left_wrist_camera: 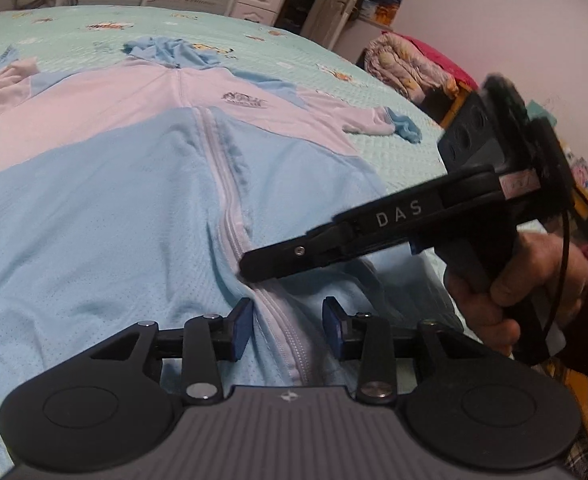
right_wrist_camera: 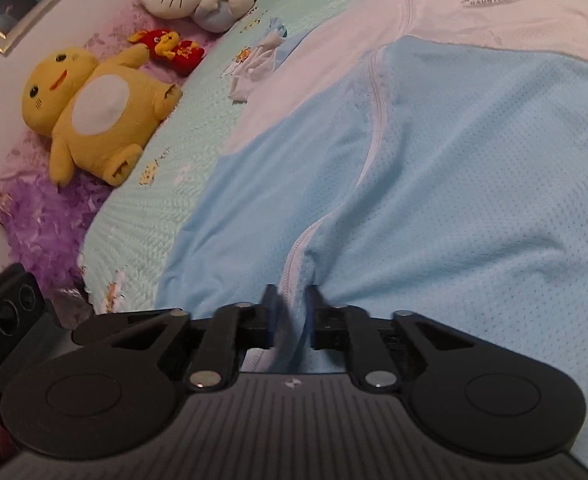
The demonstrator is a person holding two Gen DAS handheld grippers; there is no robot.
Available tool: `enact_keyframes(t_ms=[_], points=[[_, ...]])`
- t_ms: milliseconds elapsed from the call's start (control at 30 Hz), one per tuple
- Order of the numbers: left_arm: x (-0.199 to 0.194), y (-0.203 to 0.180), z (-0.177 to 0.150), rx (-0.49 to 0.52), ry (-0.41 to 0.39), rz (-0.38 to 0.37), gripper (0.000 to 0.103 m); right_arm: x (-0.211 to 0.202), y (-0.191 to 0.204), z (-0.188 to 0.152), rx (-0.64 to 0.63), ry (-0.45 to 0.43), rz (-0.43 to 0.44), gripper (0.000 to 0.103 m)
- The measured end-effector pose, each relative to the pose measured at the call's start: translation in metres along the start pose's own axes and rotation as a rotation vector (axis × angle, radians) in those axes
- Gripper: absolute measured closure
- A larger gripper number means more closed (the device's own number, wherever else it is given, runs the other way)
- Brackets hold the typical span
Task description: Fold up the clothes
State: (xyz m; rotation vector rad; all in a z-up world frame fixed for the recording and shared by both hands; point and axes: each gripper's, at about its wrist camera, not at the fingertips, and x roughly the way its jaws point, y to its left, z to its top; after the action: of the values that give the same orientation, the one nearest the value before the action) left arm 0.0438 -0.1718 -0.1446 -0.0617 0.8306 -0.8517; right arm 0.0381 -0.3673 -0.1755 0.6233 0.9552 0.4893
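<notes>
The blue and white jacket [left_wrist_camera: 141, 184] lies spread front-up across the middle of the bed [left_wrist_camera: 334, 64], hem toward its near edge. The right gripper [right_wrist_camera: 291, 312] has its jaws pinched shut on the zipper strip [right_wrist_camera: 294, 256]; the left gripper [left_wrist_camera: 286, 322] stands partly open astride it, gripping nothing. A pull from this one thin pinch could bunch the front or slip off the zipper.
</notes>
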Motion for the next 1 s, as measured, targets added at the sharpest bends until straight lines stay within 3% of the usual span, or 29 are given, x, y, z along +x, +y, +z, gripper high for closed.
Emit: enact_keyframes(t_ms=[100,233,400,700,767,800,933,1000], points=[[-0.010,0.008,0.003,-0.034,-0.037,0.012,0.062,-0.003,-0.004,0.000,0.046,-0.033,0.026,0.102],[-0.025,0.016,0.009,-0.054,-0.098,0.082,0.058,-0.005,-0.003,0.003,0.067,-0.089,0.041,0.102],[-0.040,0.021,0.008,-0.074,-0.129,0.086,0.057,0.003,-0.007,0.002,0.061,-0.094,0.013,0.102],[-0.011,0.001,-0.004,0.028,-0.026,-0.060,0.059,0.007,-0.017,-0.002,0.089,-0.085,0.033,0.102],[0.003,0.002,-0.005,0.029,0.017,-0.057,0.073,0.006,-0.019,-0.003,0.096,-0.080,0.039,0.101],[0.006,0.006,-0.005,0.016,0.027,-0.058,0.076,0.005,-0.020,-0.003,0.093,-0.074,0.043,0.100],[0.010,0.015,-0.006,-0.011,0.051,-0.068,0.079,-0.012,-0.014,0.002,0.002,-0.055,0.037,0.094],[0.010,0.014,-0.007,0.002,0.055,-0.066,0.079,-0.028,-0.011,0.010,-0.035,-0.095,0.049,0.094]])
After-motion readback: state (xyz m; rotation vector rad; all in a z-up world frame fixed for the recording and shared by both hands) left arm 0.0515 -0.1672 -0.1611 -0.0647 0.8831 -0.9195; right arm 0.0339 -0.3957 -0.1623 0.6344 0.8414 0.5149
